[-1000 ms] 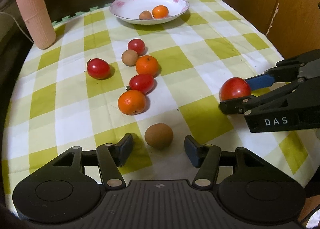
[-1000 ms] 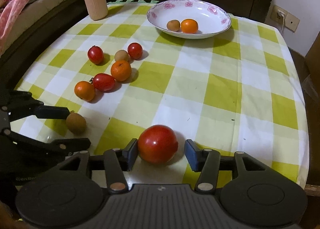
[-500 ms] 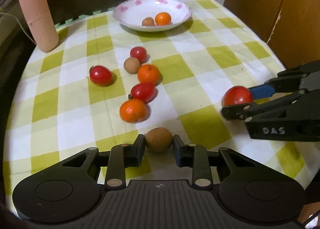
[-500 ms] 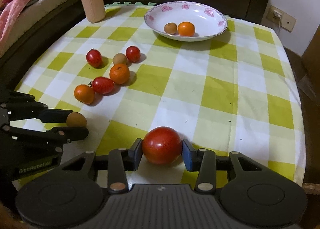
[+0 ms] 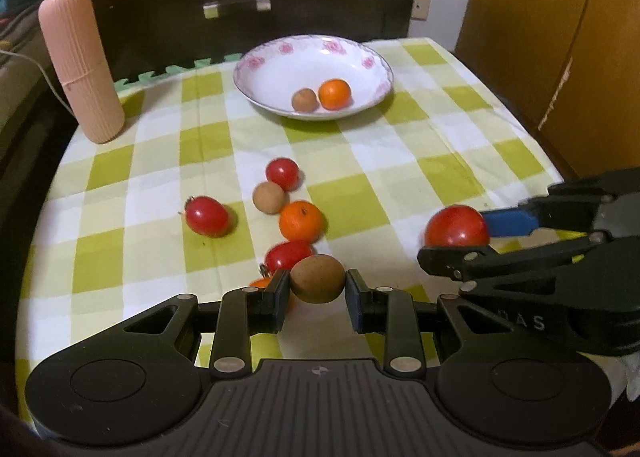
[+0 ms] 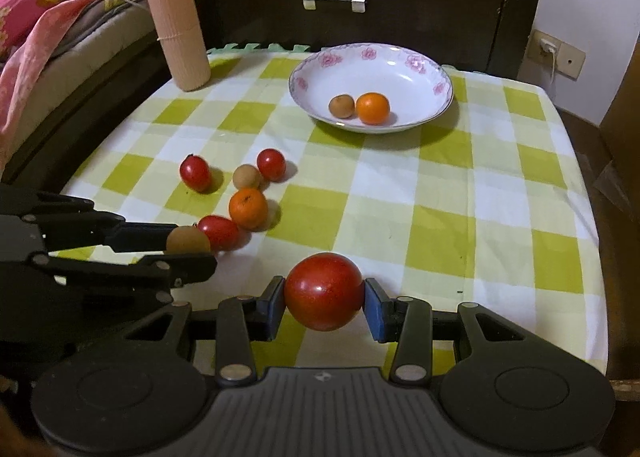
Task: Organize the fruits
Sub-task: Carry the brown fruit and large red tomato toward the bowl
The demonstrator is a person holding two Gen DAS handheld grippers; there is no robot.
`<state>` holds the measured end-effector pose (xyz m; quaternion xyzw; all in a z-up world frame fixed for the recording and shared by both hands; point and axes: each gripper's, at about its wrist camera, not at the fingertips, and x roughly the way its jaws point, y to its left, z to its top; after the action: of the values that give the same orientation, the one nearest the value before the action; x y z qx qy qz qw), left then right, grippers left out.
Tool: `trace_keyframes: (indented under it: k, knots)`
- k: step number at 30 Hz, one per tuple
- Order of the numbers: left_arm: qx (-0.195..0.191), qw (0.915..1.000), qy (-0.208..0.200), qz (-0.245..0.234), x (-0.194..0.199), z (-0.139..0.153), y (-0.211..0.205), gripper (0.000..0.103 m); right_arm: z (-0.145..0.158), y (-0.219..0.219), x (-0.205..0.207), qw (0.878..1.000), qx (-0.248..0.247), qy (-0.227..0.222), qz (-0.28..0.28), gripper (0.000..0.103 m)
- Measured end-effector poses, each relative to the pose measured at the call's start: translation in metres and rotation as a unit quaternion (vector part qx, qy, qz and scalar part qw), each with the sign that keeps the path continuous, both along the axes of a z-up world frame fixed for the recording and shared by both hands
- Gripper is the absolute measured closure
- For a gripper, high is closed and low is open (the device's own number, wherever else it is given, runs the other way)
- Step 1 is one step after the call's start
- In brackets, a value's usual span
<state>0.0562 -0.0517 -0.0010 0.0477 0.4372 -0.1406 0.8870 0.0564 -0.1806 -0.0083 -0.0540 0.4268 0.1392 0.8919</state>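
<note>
Both grippers now carry fruit clear of the desk, where a second ago each sat low with its jaws spread around a fruit resting on the checked cloth. The left gripper has its jaws closed onto the brown fruit, pads touching both sides, and the fruit now sits in front of the loose cluster rather than on bare cloth, partly hiding a small tomato and most of an orange behind the left finger. The right gripper has its jaws clamped on the large red tomato, its blue pads pressed against both flanks; half a second ago the grip was already made, but the tomato was lower, against the cloth. Both cameras now look from higher up and further along the desk, so the flowered white bowl appears larger and nearer the middle of each view, with one orange and one brown fruit touching each other inside it. The remaining loose fruit, two small tomatoes, a brown one and an orange, lie unmoved between the grippers and the bowl. The pink ribbed cylinder stands upright at the far left corner.
</note>
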Motion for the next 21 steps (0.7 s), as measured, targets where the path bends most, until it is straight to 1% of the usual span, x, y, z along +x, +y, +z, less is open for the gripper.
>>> trace_keyframes:
  k: [3, 7, 10, 21]
  knots:
    - [-0.004, 1.0000, -0.004, 0.004, 0.006, 0.003, 0.000, 0.065, 0.001, 0.001, 0.004, 1.000, 0.001, 0.000, -0.004, 0.063]
    - [0.002, 0.9999, -0.016, 0.005, 0.014, 0.009, -0.004, 0.066, 0.006, -0.002, 0.010, 1.000, 0.007, -0.005, -0.014, 0.063]
    - [-0.001, 0.9998, -0.021, 0.006, 0.021, 0.013, -0.005, 0.067, 0.009, -0.004, 0.018, 1.000, 0.013, -0.010, -0.021, 0.063]
    - [0.006, 0.9990, -0.042, 0.012, 0.055, 0.025, -0.009, 0.067, 0.023, -0.007, 0.050, 0.998, 0.016, -0.032, -0.041, 0.063]
